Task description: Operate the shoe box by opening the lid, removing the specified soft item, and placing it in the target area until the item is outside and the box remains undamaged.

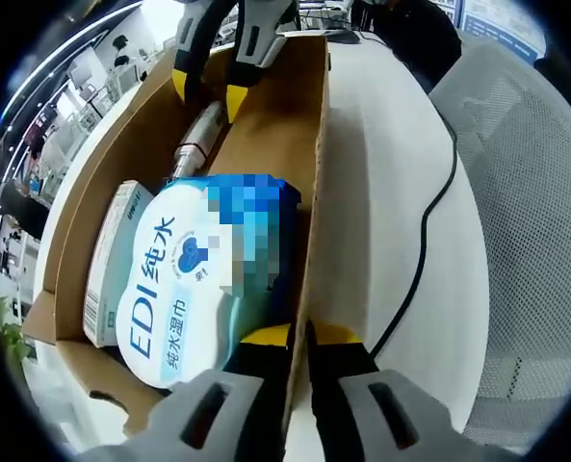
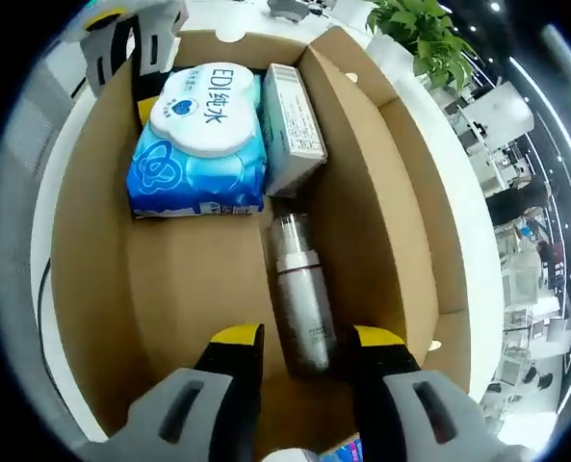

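The soft blue wipes pack (image 2: 200, 135) lies at 11 o'clock in the box (image 2: 92, 289). The left gripper (image 1: 299, 337) pinches the box wall; the right gripper (image 2: 309, 339) is wide open around a silver bottle (image 2: 299, 298).

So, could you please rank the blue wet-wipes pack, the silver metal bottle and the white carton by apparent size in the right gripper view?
1. Blue soft wet-wipes pack, clearly largest.
2. Silver cylindrical metal bottle and white rectangular carton: look similar; the bottle lies nearer the camera, so their order is unsure.

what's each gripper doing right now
Left gripper: shut on the box wall, beside the wipes.
Right gripper: open, jaws either side of the bottle, not clamped.
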`<action>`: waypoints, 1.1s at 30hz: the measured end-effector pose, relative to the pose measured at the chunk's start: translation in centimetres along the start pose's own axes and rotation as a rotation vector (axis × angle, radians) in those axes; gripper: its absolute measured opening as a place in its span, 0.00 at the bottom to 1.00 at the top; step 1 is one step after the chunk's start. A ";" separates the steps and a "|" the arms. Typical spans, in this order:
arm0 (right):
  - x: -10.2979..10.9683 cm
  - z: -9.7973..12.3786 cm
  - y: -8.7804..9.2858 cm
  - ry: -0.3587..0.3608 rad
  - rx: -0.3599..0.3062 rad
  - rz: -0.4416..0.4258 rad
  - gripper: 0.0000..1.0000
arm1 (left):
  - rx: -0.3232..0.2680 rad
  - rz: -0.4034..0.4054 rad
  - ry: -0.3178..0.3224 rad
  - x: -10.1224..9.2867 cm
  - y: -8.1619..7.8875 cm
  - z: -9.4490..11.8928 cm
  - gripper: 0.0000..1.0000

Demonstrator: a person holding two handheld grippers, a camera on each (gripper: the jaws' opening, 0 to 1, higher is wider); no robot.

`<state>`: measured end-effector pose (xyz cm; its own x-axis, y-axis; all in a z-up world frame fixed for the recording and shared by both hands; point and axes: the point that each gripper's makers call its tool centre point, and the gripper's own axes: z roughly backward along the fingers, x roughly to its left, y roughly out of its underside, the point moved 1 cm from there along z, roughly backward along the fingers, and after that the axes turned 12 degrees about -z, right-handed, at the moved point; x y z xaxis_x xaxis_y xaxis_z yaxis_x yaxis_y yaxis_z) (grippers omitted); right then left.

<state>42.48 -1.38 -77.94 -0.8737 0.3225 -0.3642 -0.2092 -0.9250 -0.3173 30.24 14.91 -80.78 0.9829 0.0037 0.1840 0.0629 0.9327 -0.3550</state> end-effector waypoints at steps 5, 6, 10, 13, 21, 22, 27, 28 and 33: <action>0.3 -0.8 0.7 -0.027 0.037 0.009 0.30 | -0.001 -0.002 0.000 0.0 0.0 0.0 0.04; 0.3 -1.1 0.8 -0.032 0.042 0.004 0.30 | -0.001 -0.002 0.000 0.0 -0.1 0.0 0.04; 0.0 -1.3 0.8 -0.037 0.050 0.019 0.25 | -0.002 -0.002 0.000 0.1 -0.1 0.0 0.04; 0.0 -1.5 0.8 -0.047 0.065 0.005 0.24 | -0.002 -0.002 0.000 0.1 -0.1 0.0 0.04; -0.2 -1.7 0.9 -0.060 0.073 0.053 0.20 | -0.002 0.000 -0.002 0.1 -0.1 0.0 0.04; -0.3 -1.7 0.8 -0.062 0.069 0.041 0.20 | -0.002 0.001 -0.003 0.1 -0.1 0.0 0.04; -0.3 -1.7 0.8 -0.071 0.078 0.054 0.20 | -0.002 0.000 -0.003 0.1 -0.2 0.0 0.04; -0.3 -1.6 0.8 -0.075 0.081 0.055 0.20 | -0.001 0.001 -0.003 0.2 -0.2 0.0 0.04; 0.3 -0.8 0.7 -0.126 0.093 -0.018 0.19 | -0.001 0.001 -0.003 0.2 -0.2 0.0 0.04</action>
<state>42.45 -1.77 -79.00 -0.9162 0.3172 -0.2449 -0.2601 -0.9357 -0.2385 30.45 14.69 -80.63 0.9825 0.0055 0.1861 0.0622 0.9323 -0.3563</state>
